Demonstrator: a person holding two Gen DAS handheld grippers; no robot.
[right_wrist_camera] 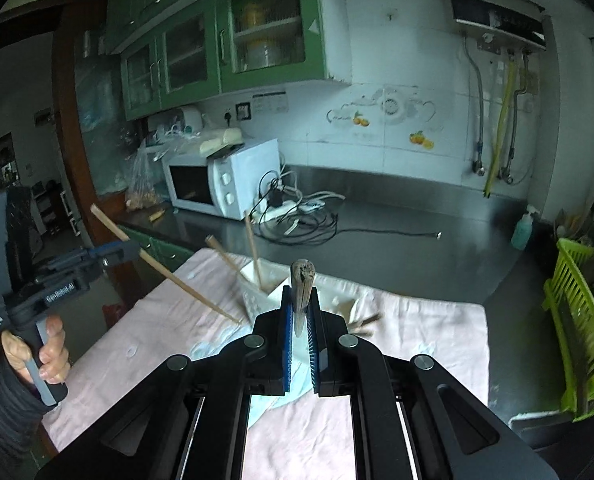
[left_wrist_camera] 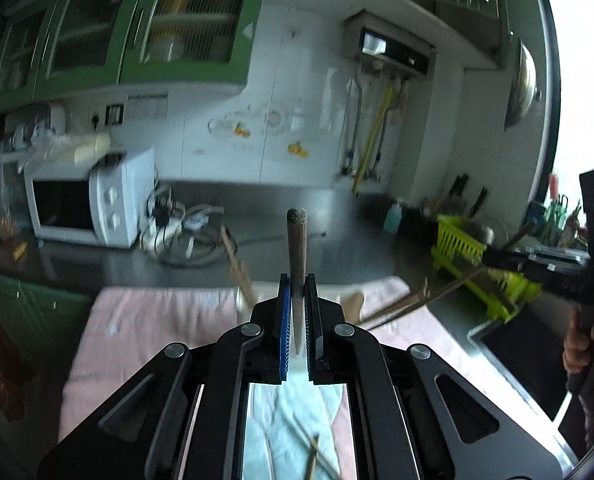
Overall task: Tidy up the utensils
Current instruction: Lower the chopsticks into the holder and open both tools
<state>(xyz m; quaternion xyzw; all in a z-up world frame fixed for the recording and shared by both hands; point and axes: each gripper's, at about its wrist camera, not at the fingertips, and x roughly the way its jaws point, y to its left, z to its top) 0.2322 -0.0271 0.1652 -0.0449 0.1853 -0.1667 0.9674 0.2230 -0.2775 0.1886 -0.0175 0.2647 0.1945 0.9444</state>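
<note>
Jaws on both sides are clamping a chopstick apiece, left gripper (left_wrist_camera: 297,312) and right gripper (right_wrist_camera: 301,312) hovering over the pink cloth (right_wrist_camera: 417,332) near the white holder (right_wrist_camera: 257,292), where crossing sticks could be clashing and knocking it over.

The chopstick (left_wrist_camera: 297,248) clamped in the left gripper (left_wrist_camera: 297,320) is dull brown wood, its tip worn and rough. Matt black plastic forms both grippers, with ribbed blue pads (right_wrist_camera: 288,344) on the right gripper (right_wrist_camera: 301,320). Soft pink cloth (right_wrist_camera: 417,336), slightly creased, covers the desk (right_wrist_camera: 397,248), which looks like brushed steel with a muted sheen. The drying rack (right_wrist_camera: 577,320) is glossy lime plastic.
</note>
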